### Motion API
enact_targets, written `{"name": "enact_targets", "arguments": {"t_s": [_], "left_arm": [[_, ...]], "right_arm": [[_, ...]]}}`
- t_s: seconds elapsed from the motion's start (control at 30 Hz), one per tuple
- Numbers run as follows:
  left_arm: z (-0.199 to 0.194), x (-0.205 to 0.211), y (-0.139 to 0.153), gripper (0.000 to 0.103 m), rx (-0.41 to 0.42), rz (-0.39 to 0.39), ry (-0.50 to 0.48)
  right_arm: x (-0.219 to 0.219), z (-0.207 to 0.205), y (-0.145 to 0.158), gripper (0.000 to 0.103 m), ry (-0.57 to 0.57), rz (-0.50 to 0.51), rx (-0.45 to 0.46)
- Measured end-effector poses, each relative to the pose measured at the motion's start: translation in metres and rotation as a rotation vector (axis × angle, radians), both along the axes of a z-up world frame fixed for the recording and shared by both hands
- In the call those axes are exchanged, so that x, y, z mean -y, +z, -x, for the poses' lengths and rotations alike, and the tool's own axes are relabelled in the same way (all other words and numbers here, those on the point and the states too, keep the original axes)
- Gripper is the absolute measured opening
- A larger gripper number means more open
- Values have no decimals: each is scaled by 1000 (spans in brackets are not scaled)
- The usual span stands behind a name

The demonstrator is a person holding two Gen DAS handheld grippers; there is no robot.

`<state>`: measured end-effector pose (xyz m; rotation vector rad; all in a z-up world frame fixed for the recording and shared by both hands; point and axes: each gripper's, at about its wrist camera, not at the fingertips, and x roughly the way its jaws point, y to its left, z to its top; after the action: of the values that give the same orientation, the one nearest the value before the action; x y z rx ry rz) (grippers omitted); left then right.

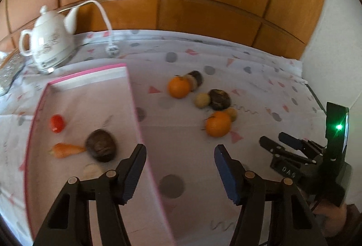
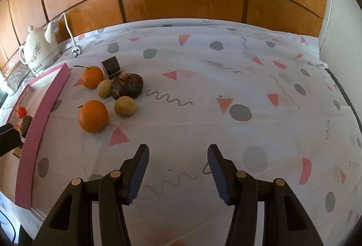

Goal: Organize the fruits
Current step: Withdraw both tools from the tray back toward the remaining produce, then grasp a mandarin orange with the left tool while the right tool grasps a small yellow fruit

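A pink-rimmed box (image 1: 133, 96) lies on the patterned cloth; inside are a red tomato (image 1: 56, 123), a small carrot (image 1: 65, 150) and a dark brown fruit (image 1: 101, 148). My left gripper (image 1: 179, 174) is open and empty, straddling the box's right wall. To the right lie two oranges (image 1: 178, 87) (image 1: 218, 124), dark brown fruits (image 1: 219, 99) and small tan fruits (image 1: 202, 100). My right gripper (image 2: 178, 174) is open and empty above bare cloth, right of the loose pile: oranges (image 2: 92, 115) (image 2: 92, 77), tan fruits (image 2: 125, 105), dark fruit (image 2: 129, 85). The box's wall (image 2: 45, 114) shows at the left.
A white teapot (image 1: 48, 42) with a white cord and plug (image 1: 112, 49) stands at the back left against the wooden panelling. The right gripper's body (image 1: 316, 162) shows at the right in the left wrist view. The cloth's right edge meets a white wall (image 2: 339, 19).
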<state>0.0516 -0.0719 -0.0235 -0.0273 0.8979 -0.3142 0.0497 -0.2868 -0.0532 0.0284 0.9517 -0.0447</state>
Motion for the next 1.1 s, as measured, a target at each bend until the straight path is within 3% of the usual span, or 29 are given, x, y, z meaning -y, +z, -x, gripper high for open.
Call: {"name": "enact_targets", "arguments": {"t_s": [0.23,0.7,0.73,0.8,1.1], "left_arm": [[-24,29,-14,61,-51,12,-40],[-66,79,-43,60,-82,-40,-84],[-69,81,-47,56,-92,-52,-78],[-73,82,-53,39,-118,-46,-81],[-27,69,-53,38,-66,-41,-118]], "right_arm": [[11,-1,0,54,-14,5,9],[14,-3,-5,55,17,-32,21],[15,-3,-7,55,13,-34,18],[17,-3,-9,55,6,-42,10],[20,0,-10,55,16,-47,22]]}}
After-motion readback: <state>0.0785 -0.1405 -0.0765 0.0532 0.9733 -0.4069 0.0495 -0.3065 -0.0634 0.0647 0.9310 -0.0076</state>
